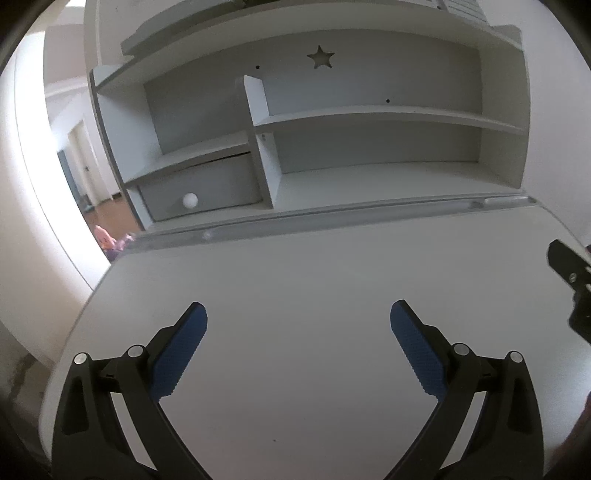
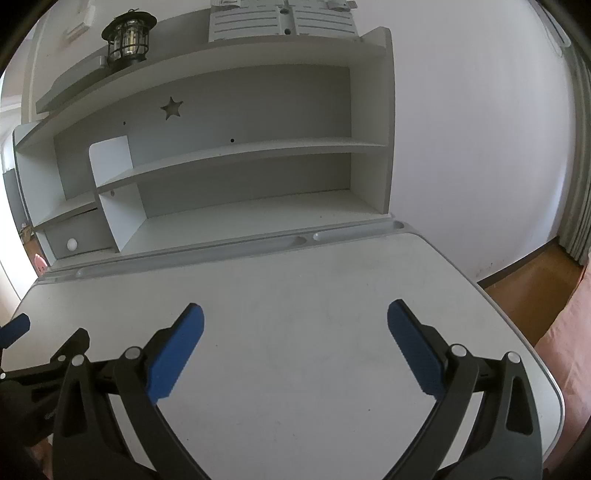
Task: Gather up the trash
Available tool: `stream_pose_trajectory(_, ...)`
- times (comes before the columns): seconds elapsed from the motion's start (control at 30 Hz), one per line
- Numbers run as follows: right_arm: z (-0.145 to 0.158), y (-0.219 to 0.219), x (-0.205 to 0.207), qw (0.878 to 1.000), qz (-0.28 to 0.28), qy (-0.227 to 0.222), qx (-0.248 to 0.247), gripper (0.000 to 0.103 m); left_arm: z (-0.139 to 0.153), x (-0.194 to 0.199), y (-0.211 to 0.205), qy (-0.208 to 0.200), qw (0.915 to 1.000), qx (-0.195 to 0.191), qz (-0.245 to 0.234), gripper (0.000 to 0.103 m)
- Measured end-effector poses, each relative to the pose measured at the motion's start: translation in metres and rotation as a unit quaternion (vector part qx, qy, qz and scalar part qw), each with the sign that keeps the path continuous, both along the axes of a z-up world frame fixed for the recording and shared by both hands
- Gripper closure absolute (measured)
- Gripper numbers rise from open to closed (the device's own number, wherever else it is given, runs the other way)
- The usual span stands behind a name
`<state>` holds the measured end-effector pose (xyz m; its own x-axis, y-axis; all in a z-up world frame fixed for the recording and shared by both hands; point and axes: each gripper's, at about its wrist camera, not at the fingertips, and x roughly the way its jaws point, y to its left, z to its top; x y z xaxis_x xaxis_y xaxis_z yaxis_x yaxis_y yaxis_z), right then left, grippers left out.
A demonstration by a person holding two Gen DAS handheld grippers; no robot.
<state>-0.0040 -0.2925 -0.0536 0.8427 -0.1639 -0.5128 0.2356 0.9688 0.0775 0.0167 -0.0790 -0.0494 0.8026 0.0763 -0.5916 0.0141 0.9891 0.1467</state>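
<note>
No trash shows in either view. My left gripper (image 1: 298, 314) is open and empty, held above the white desk top (image 1: 295, 280). My right gripper (image 2: 295, 314) is open and empty above the same desk top (image 2: 314, 280). Part of the right gripper's black frame shows at the right edge of the left wrist view (image 1: 572, 284). Part of the left gripper shows at the left edge of the right wrist view (image 2: 14, 328).
A white shelf unit (image 1: 369, 110) stands at the back of the desk, with a small drawer with a round white knob (image 1: 190, 200). A grey pen groove (image 2: 258, 243) runs along the desk's back. A black lantern (image 2: 127, 35) stands on the top shelf. Wooden floor (image 2: 528, 280) lies to the right.
</note>
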Motion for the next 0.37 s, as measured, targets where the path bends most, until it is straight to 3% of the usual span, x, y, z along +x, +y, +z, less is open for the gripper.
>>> stream_pose_trajectory(0.1, -0.001, 0.000, 0.002, 1.000, 0.000, 0.009, 0.001, 0.007, -0.002, 0.004, 0.001, 0.011, 0.9999, -0.008, -0.002, 0.006)
stream_pose_trajectory(0.27, -0.006, -0.003, 0.010, 0.999, -0.013, 0.037, 0.005, 0.007, -0.019, 0.023, 0.006, 0.086, 0.9959, -0.027, -0.001, 0.007)
stream_pose_trajectory(0.37, -0.014, -0.002, 0.022, 0.997, -0.016, 0.078, 0.000, 0.007, -0.027, 0.030, 0.011, 0.120, 0.9914, -0.052, 0.003, 0.007)
